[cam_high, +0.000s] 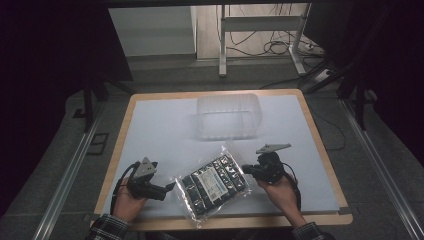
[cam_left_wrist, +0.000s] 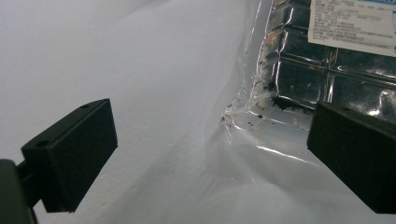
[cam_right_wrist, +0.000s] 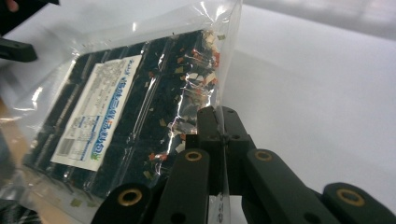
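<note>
White sheeting covers the table where a packet lies between wide-apart left tongs and right tongs clamped on its edge.

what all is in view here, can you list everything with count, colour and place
clear plastic bag of dark packets: one, transparent with black contents and a white label, near edge of the table between the two grippers
clear plastic container: one, see-through, far middle of the table
table: one, white top with a light wooden rim, centre of the high view
metal frame legs: grey, on the floor beyond the table
cables: several, black, on the floor behind the table
left gripper: one, black, jaws open at the bag's left edge
right gripper: one, black, jaws shut on the bag's clear edge
hands: two, with checked sleeve cuffs, bottom of the high view
</note>
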